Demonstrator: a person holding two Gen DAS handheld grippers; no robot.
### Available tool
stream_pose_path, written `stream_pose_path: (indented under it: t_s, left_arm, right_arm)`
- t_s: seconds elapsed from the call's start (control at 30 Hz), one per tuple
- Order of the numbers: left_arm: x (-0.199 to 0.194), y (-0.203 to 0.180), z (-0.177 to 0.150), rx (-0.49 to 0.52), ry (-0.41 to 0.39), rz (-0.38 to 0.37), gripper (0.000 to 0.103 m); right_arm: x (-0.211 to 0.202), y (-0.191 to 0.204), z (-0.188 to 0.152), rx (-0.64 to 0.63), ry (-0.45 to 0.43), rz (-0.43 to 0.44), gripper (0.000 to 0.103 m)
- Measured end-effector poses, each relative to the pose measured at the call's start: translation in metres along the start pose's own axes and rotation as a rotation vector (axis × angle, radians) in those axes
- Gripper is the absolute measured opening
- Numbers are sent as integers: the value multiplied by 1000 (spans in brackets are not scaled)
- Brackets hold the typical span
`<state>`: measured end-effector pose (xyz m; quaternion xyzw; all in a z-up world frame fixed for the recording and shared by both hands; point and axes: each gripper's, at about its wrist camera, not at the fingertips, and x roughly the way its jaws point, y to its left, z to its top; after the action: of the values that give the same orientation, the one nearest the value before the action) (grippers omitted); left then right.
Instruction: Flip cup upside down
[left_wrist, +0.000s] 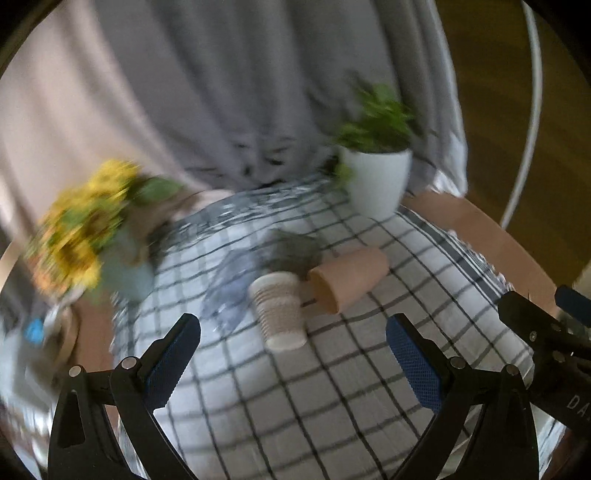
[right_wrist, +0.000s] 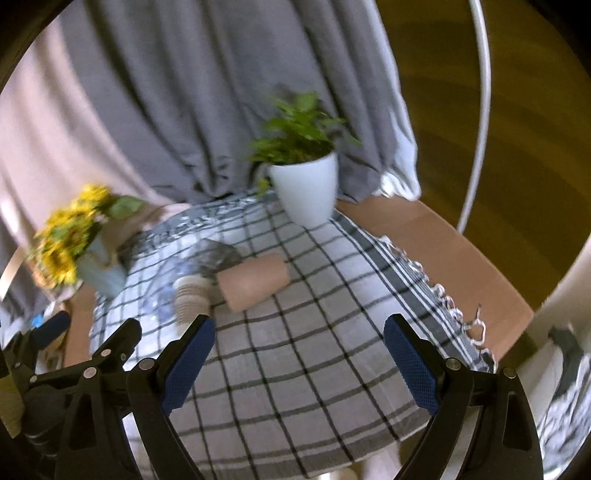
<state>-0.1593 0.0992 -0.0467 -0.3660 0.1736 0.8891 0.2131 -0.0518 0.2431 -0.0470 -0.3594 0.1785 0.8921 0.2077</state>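
Note:
A ribbed beige paper cup (left_wrist: 280, 310) stands upright on the checked cloth (left_wrist: 332, 387). A plain brown cup (left_wrist: 347, 282) lies on its side just right of it, mouth toward me. My left gripper (left_wrist: 293, 362) is open and empty, short of the ribbed cup. My right gripper (right_wrist: 299, 363) is open and empty, nearer than both cups; in its view the ribbed cup (right_wrist: 192, 295) is above its left finger and the brown cup (right_wrist: 255, 282) lies beside it. The right gripper also shows at the right edge of the left wrist view (left_wrist: 546, 332).
A white pot with a green plant (left_wrist: 376, 177) stands at the back right of the cloth. A pale blue vase of yellow flowers (left_wrist: 92, 236) stands at the left. A grey crumpled thing (left_wrist: 291, 251) and clear plastic (left_wrist: 229, 288) lie behind the cups. Grey curtains hang behind.

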Motion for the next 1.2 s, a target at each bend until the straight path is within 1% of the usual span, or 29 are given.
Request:
stream_pose_path:
  t_s: [0.03, 0.13, 0.17, 0.33, 0.4, 0.47, 0.53, 0.57, 0.63, 0.7, 0.87, 0.93, 1.1, 1.2]
  left_arm:
    - [14, -3, 8, 46, 19, -46, 103]
    - [45, -16, 23, 152, 73, -137, 102]
    - [59, -22, 29, 203, 94, -170, 102]
    - [109, -47, 45, 400, 201, -264, 98]
    - [125, -55, 47, 456, 242, -295, 97]
    - [143, -65, 50, 513, 302, -331, 94]
    - [160, -73, 52, 556, 352, -342, 89]
    - [169, -76, 53, 576, 372, -343, 87]
    - [185, -83, 54, 607, 413, -341, 82]
    - [197, -87, 55, 627, 447, -337, 81]
    - [217, -93, 55, 689, 472, -266, 80]
    - [223, -93, 54, 699, 479, -251, 80]
    - [243, -96, 49, 706, 529, -214, 79]
    - [254, -96, 48, 685, 555, -193, 73]
  right_arm:
    - [5, -2, 1, 29, 6, -21, 93]
    - [22, -9, 5, 134, 31, -96, 93]
    - [29, -11, 5, 174, 38, -114, 93]
    - [56, -19, 6, 312, 92, -179, 93]
    - [69, -23, 5, 373, 117, -198, 93]
    - [79, -27, 3, 424, 140, -208, 93]
    - [90, -30, 2, 473, 172, -222, 93]
    - [96, -32, 1, 500, 187, -217, 93]
    - [104, -33, 0, 537, 210, -233, 93]
    - [110, -35, -1, 572, 216, -246, 93]
    - [119, -39, 1, 606, 229, -265, 93]
    - [120, -40, 3, 613, 225, -271, 93]
    - [120, -39, 8, 599, 223, -281, 93]
    - [119, -37, 12, 574, 211, -292, 93]
